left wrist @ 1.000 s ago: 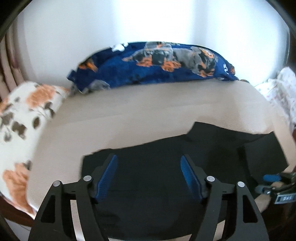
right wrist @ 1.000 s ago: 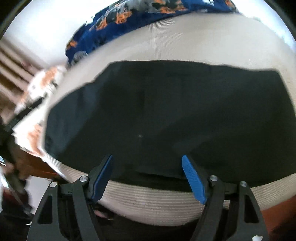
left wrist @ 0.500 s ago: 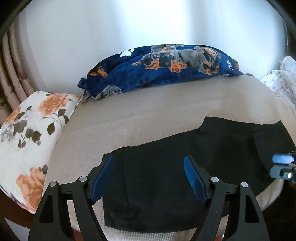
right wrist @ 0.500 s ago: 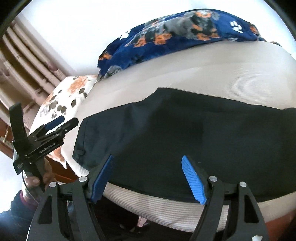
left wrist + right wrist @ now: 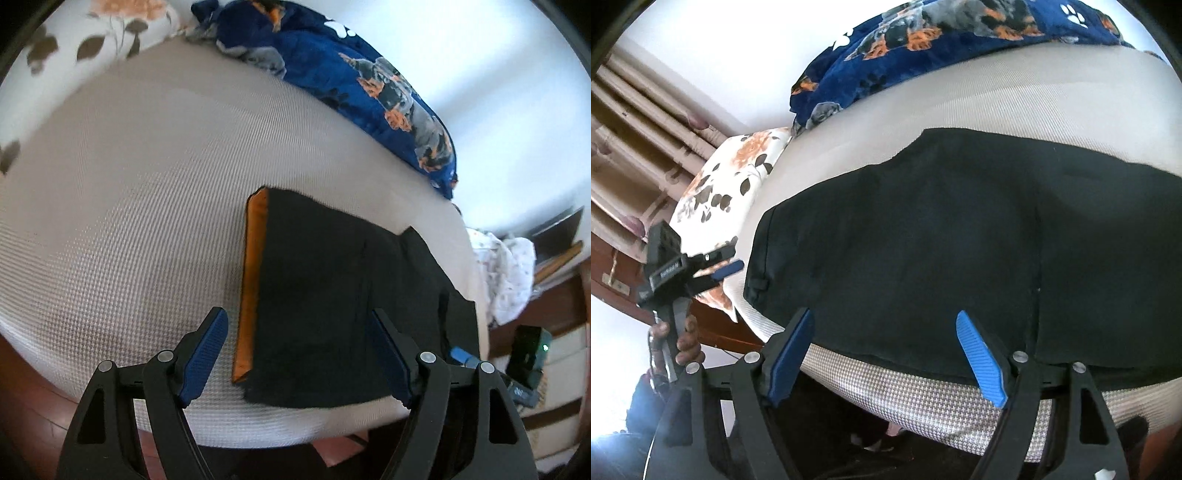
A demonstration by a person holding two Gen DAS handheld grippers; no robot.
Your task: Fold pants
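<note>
Pants (image 5: 332, 295) lie near the bed (image 5: 129, 184) edge, seemingly untouched by either spread tool (image 5: 299, 354).

We see the pants (image 5: 332, 306) as plain black, with a bright orange strip (image 5: 250, 284) running along their left edge. The bed (image 5: 129, 206) under them is beige-white in a fine woven houndstooth-like texture. Along its far edge lies a navy blue blanket (image 5: 354, 85) printed with grey and orange dogs and white paw marks. At the bed's far left corner we see a white pillow (image 5: 724, 195) with orange roses and dark brown leaves. Beyond the right edge sits a white cloth (image 5: 506, 273) with tiny specks. Both the left gripper (image 5: 299, 354) and the right gripper (image 5: 886, 354) have black frames with ribbed blue pads (image 5: 979, 358).
</note>
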